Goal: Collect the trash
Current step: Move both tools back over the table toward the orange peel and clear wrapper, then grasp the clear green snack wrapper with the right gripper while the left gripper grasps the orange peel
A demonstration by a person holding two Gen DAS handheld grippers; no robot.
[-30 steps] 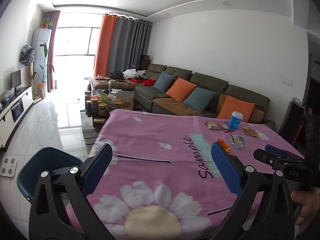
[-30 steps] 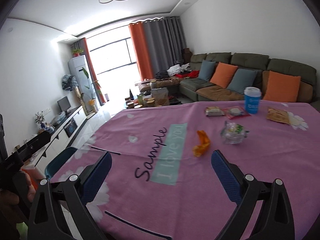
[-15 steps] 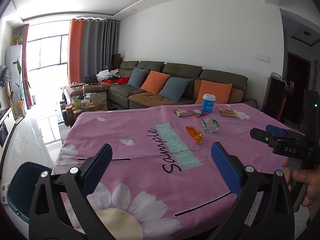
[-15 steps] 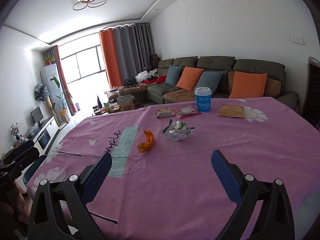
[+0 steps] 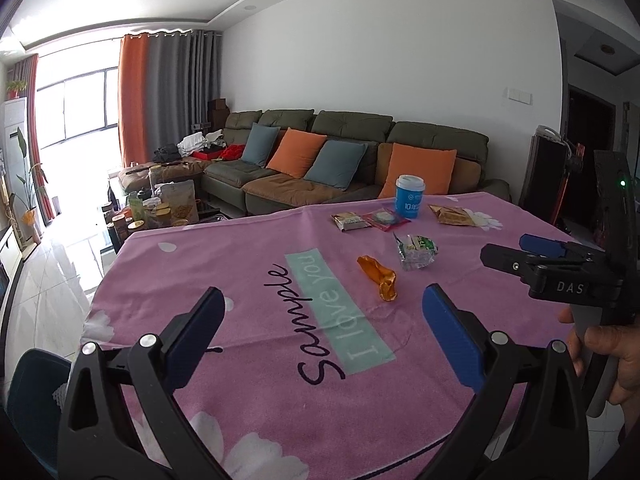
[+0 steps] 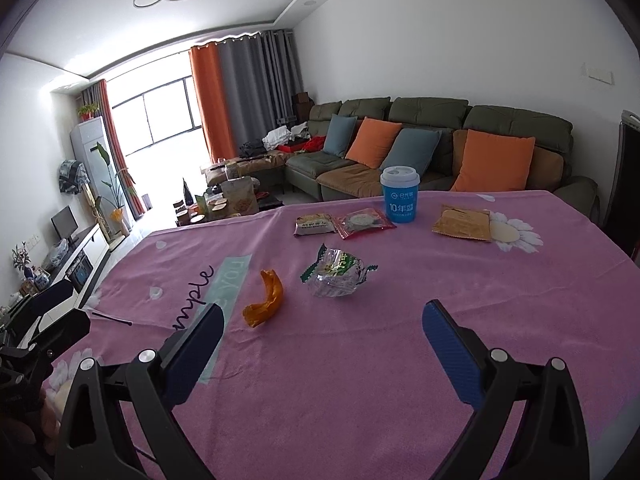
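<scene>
Trash lies on a pink flowered tablecloth (image 6: 400,360): an orange wrapper (image 6: 265,299) (image 5: 379,277), a crumpled clear-and-green wrapper (image 6: 338,273) (image 5: 417,251), a tan snack packet (image 6: 315,224), a red packet (image 6: 364,221), a brown packet (image 6: 462,223) and a blue paper cup (image 6: 400,194) (image 5: 409,196). My left gripper (image 5: 322,330) is open and empty above the near cloth. My right gripper (image 6: 322,334) is open and empty, short of the orange wrapper; it also shows in the left wrist view (image 5: 520,254).
A dark teal bin (image 5: 30,408) stands on the floor at the table's left corner. A green sofa (image 6: 420,152) with cushions runs behind the table. A cluttered coffee table (image 5: 160,208) stands at the far left.
Both cameras have swung right and moved closer over the table. The trash now sits nearer the middle of each view. Both grippers stay open.
</scene>
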